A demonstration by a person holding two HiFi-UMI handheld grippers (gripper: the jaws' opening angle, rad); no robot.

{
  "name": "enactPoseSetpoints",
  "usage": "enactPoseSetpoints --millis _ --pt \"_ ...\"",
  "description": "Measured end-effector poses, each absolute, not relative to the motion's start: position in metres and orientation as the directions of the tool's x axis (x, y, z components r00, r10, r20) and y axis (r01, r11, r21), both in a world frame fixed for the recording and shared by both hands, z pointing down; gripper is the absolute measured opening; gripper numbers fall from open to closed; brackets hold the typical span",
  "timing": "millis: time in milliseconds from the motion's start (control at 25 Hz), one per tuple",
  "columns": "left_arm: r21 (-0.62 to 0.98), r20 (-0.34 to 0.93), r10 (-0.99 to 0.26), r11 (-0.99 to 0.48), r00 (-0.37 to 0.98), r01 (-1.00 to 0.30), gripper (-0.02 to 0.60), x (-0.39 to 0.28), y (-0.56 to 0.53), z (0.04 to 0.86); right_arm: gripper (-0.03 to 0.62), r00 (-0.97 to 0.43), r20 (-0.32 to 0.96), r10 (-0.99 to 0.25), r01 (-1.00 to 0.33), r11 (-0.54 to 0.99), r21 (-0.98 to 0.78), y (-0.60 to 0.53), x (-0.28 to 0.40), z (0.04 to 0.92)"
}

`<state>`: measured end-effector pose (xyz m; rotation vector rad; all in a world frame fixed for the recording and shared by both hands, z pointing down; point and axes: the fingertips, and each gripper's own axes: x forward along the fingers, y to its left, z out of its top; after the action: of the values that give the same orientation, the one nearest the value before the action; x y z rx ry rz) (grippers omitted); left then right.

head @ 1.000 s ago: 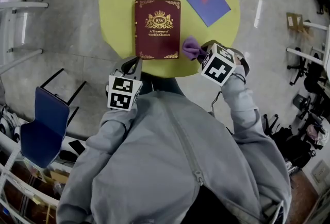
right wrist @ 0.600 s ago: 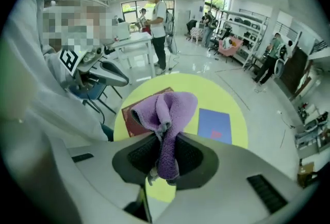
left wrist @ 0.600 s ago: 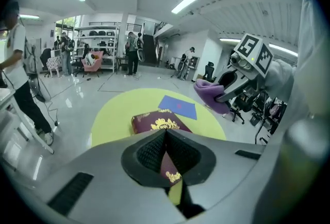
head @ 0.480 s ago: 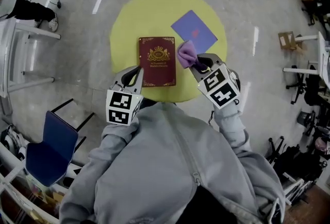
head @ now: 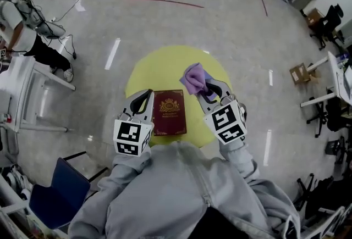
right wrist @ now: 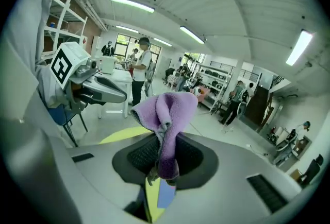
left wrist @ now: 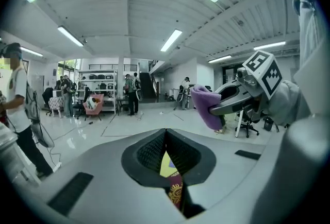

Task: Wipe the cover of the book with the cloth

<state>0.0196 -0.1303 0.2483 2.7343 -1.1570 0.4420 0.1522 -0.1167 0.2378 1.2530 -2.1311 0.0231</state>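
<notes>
A maroon book (head: 169,112) with gold print lies closed on the round yellow table (head: 154,76), far below both grippers. My right gripper (head: 205,89) is shut on a purple cloth (head: 194,78), which bunches up above the jaws (right wrist: 166,112). My left gripper (head: 146,95) hangs left of the book, shut with nothing in it. Through the slit under the left gripper's jaws a strip of the book (left wrist: 175,194) and the table (left wrist: 164,166) shows. From the left gripper view the cloth (left wrist: 206,107) hangs from the right gripper (left wrist: 229,105) at the right.
A blue booklet (right wrist: 164,194) shows below the right jaws; the cloth hides it from the head view. A blue chair (head: 55,199) stands at lower left, white tables (head: 22,84) and a person (head: 27,34) at left, a cardboard box (head: 300,73) at right.
Both grippers have risen well above the table, which looks smaller now. The right gripper carried the cloth up from the table's near edge. The blue booklet has gone out of the head view.
</notes>
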Motion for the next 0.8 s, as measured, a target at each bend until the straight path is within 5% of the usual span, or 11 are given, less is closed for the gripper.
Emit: enactPoseSetpoints --millis 440,800 --pt "-0.030 0.083 -0.791 -0.610 0.606 -0.792 0.017 0.024 -0.131 0.159 0.097 -0.280 0.122 -0.952 -0.926 0.301 0.227 -0.110 0.148 0.140" --pt "-0.018 0.074 -0.796 -0.604 0.601 -0.797 0.017 0.034 -0.115 0.163 0.095 -0.292 0.019 -0.956 -0.954 0.293 0.063 -0.099 0.149 0.141"
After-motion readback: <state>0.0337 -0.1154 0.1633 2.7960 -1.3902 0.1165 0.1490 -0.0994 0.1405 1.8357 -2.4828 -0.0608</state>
